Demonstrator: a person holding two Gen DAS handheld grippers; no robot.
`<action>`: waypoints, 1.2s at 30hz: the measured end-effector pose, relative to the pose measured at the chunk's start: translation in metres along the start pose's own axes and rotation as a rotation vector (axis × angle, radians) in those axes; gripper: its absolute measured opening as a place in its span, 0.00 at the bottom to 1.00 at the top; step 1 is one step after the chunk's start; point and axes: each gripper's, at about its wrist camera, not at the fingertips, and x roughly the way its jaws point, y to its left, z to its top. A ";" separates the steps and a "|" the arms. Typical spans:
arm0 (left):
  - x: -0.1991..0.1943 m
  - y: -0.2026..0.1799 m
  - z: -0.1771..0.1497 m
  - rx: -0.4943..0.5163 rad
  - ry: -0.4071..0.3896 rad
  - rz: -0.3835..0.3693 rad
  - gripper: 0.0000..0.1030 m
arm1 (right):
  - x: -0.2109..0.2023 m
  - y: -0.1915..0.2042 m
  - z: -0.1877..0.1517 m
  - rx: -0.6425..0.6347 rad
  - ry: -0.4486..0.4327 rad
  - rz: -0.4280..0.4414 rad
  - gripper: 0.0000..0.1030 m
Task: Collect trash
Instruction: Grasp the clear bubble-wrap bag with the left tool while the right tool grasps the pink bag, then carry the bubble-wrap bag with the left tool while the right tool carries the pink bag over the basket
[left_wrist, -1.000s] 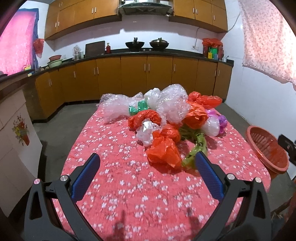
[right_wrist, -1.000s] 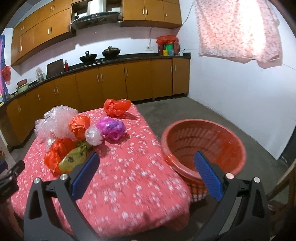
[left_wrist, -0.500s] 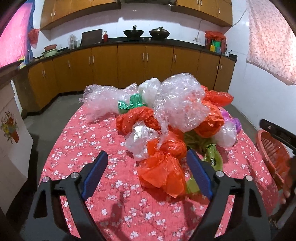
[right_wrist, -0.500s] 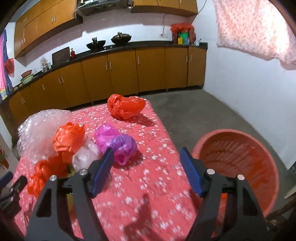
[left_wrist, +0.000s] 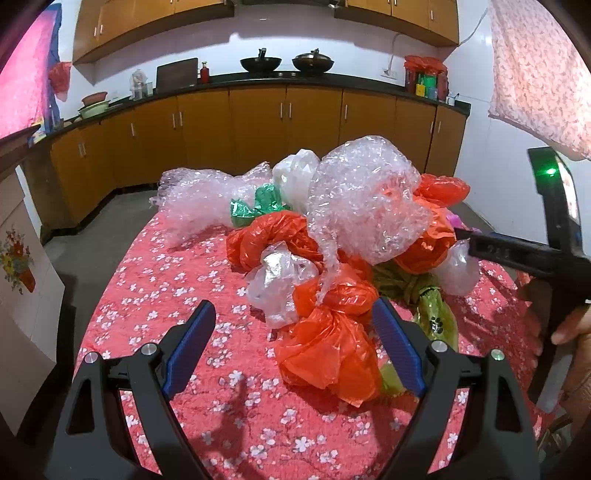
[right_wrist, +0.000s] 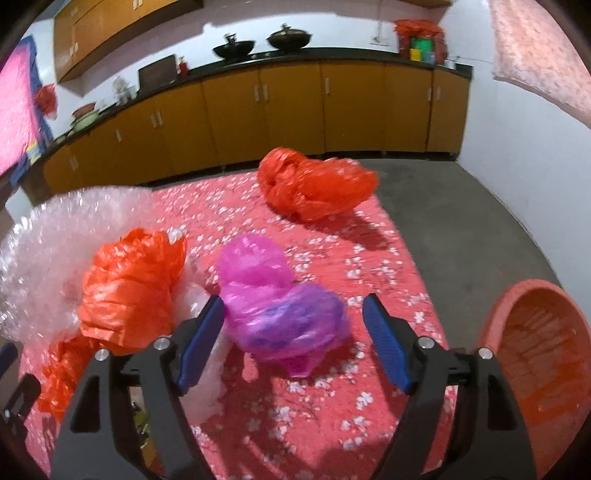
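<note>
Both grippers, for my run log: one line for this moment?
left gripper: open, orange bag between | right gripper: open, jaws just widening, purple bag between | basket: empty

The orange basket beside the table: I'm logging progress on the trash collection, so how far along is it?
Done: nothing visible; what shows of the orange basket looks empty. In hand: nothing is gripped. The open left gripper straddles an orange plastic bag; the right gripper, jaws just reopening slightly, brackets a purple plastic bag. Left: both bags, the bubble wrap, a green bag and the far orange bag.
</note>
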 end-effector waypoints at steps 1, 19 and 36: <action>0.002 0.001 0.001 0.001 0.001 -0.002 0.84 | 0.003 0.001 0.000 -0.005 0.009 0.009 0.73; -0.008 0.001 0.016 -0.019 -0.041 -0.033 0.84 | -0.011 -0.011 -0.020 0.001 0.019 0.062 0.48; 0.004 -0.025 0.073 0.014 -0.108 -0.015 0.88 | -0.041 -0.032 -0.041 0.054 0.023 0.046 0.47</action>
